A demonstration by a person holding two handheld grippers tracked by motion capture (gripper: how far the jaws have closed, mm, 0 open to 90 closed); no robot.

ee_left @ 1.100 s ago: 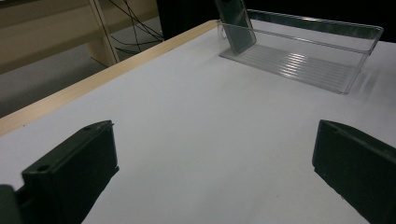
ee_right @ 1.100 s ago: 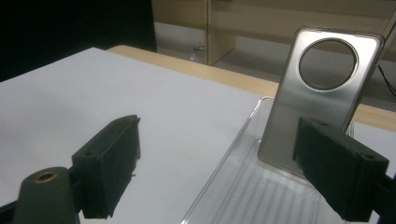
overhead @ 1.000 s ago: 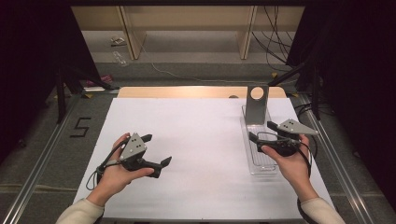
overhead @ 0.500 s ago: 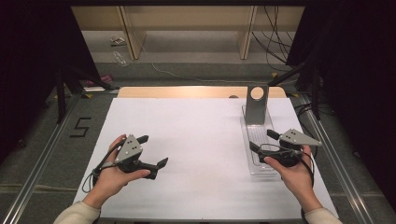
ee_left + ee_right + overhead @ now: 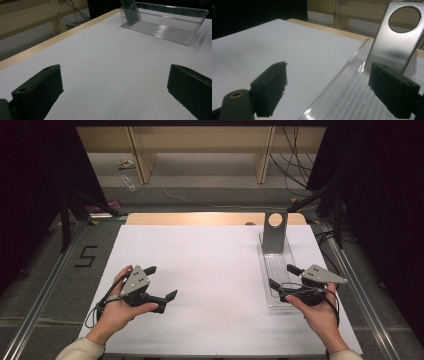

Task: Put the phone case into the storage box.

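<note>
The right tool [image 5: 327,92] holds its two black jaws wide apart with nothing between them. One jaw hangs over the white desk [image 5: 274,47], the other over the clear tray [image 5: 347,100], where a metal plate [image 5: 390,42] with a round hole leans at the far end.

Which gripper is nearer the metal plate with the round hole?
Right. The right gripper is over the clear tray where the metal plate stands; the left gripper is across the table.

A laboratory-type recording station is indicated. The white worktop [image 5: 210,270] is enclosed by black curtains [image 5: 40,195] and flanked by metal floor rails [image 5: 47,280]. A taped numeral 5 [image 5: 86,256] is marked on the grey carpet. Loose cables [image 5: 295,170] and wooden shelving legs [image 5: 142,157] are seen behind.
</note>
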